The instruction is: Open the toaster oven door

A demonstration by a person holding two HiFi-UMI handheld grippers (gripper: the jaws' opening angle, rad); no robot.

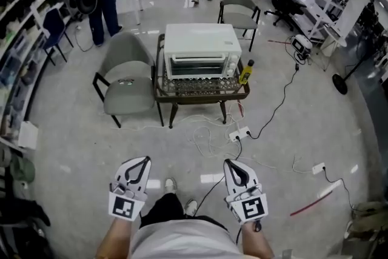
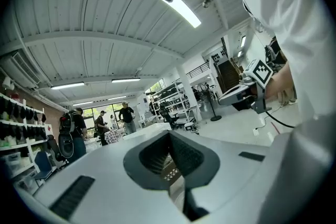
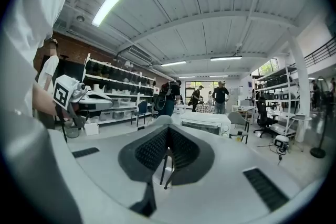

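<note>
While held low near the person's waist, left gripper [image 1: 143, 162] has jaws together, empty. Well ahead: grey chair [image 1: 126, 79], then toaster oven [image 1: 200, 48] on low table [image 1: 203, 94], door shut, yellow bottle [image 1: 245, 72] beside its right end. Right gripper [image 1: 230, 164] jaws likewise together, empty.

the left gripper [image 2: 169, 139], jaws together and empty, faces a distant person [image 2: 126, 119].
</note>
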